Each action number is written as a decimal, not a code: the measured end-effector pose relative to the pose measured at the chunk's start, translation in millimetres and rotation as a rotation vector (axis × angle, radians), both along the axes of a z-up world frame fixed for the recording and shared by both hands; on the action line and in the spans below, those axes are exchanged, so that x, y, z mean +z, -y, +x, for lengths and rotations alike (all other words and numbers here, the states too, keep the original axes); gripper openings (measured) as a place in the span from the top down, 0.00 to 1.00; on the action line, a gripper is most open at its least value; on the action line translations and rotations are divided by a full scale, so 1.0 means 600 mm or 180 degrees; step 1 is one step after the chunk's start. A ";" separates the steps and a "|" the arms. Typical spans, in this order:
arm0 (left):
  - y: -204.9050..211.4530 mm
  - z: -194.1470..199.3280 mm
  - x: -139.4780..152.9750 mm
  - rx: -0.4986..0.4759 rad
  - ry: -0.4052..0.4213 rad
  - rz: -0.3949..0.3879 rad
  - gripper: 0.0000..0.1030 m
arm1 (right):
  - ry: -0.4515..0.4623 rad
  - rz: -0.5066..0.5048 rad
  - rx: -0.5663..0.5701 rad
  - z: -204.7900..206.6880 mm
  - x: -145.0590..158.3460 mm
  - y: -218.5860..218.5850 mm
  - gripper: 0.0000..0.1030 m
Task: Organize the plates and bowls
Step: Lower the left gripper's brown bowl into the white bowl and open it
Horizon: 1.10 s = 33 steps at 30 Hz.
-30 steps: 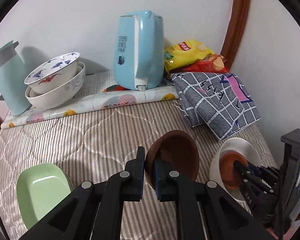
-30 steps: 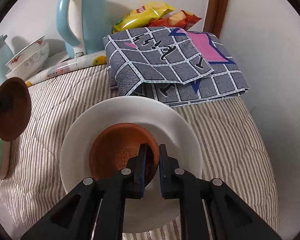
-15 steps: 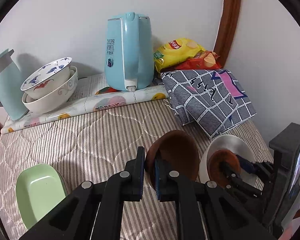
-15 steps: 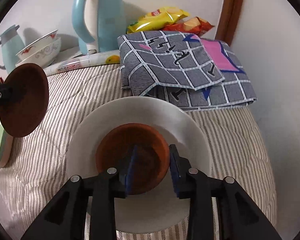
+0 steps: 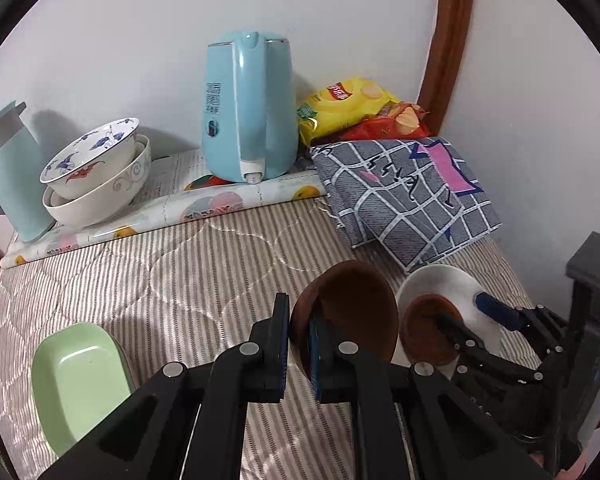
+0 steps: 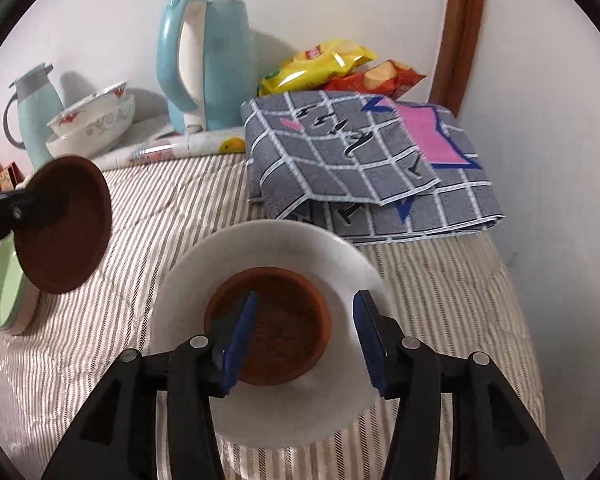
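My left gripper is shut on the rim of a dark brown bowl, held tilted above the striped quilt; the right wrist view shows that bowl at the left. A small brown dish rests in the middle of a white plate. My right gripper hangs over it with its jaws opening: one finger is inside the dish, the other over the plate, and neither pad presses the rim. The left wrist view shows the right gripper, the dish and the plate at the lower right.
A pale green dish lies at the near left. Two stacked patterned bowls, a blue jug and a blue kettle stand along the back wall. A folded checked cloth and snack bags fill the back right corner.
My right gripper's jaws have spread apart, letting go of the small brown dish's rim; the dish stays on the white plate. The left gripper keeps its hold on the brown bowl.
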<state>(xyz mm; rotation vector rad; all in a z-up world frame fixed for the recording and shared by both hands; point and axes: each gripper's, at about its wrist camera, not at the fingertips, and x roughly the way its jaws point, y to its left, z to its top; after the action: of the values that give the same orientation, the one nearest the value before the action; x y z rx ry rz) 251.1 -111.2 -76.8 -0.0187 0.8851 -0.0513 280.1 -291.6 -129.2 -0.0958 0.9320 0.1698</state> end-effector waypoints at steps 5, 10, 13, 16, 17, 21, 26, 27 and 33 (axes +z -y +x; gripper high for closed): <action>0.026 -0.006 0.005 -0.0082 0.0009 -0.0056 0.91 | 0.0151 0.0107 -0.0157 -0.023 0.037 0.034 0.52; 0.062 -0.007 -0.001 -0.0176 -0.0030 -0.0104 0.91 | 0.0230 0.0090 -0.0371 -0.055 0.061 0.083 0.50; 0.084 -0.004 -0.005 -0.0243 -0.0056 -0.0122 0.91 | 0.0224 0.0093 -0.0503 -0.077 0.067 0.116 0.50; 0.106 -0.001 -0.012 -0.0327 -0.0111 -0.0116 0.91 | 0.0224 0.0099 -0.0608 -0.098 0.069 0.144 0.50; 0.115 0.001 -0.018 -0.0357 -0.0150 -0.0109 0.91 | 0.0228 0.0089 -0.0644 -0.104 0.069 0.153 0.50; 0.137 0.006 -0.036 -0.0408 -0.0238 -0.0101 0.91 | 0.0223 0.0083 -0.0748 -0.130 0.068 0.181 0.50; 0.146 0.019 -0.056 -0.0362 -0.0317 -0.0113 0.91 | 0.0191 0.0106 -0.0816 -0.155 0.063 0.201 0.50; 0.147 0.021 -0.058 -0.0354 -0.0323 -0.0121 0.91 | 0.0184 0.0114 -0.0820 -0.159 0.062 0.202 0.50; 0.150 0.036 -0.075 -0.0290 -0.0391 -0.0144 0.91 | 0.0130 0.0205 -0.0856 -0.172 0.058 0.209 0.50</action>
<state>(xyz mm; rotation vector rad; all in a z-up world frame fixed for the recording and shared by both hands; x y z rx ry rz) 272.6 -201.5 -122.0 -0.0241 1.0074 -0.1567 176.9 -417.1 -94.2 0.0854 0.8886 -0.0513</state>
